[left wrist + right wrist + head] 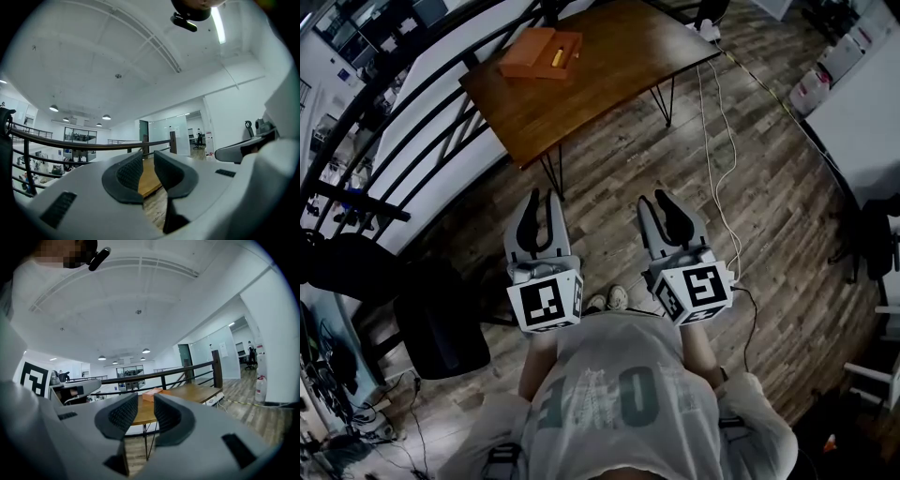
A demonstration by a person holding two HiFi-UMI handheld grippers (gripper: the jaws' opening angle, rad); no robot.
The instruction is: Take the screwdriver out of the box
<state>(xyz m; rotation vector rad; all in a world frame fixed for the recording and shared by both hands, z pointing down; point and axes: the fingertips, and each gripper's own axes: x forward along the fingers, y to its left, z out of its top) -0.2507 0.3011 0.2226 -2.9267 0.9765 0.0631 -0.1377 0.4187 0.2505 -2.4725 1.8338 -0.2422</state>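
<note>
Yellow screwdriver [555,53] lay inside open orange box [525,58] on brown wooden table [609,75], well apart from both grippers. Left gripper [539,200] and right gripper [655,202]: released, jaws narrowly parted, nothing between.

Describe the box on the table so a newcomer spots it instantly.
Find the brown wooden table on black hairpin legs, standing on the plank floor. Toward its far left side lies a flat box. It is bright orange against the brown top, and a yellow screwdriver lies in it.
</note>
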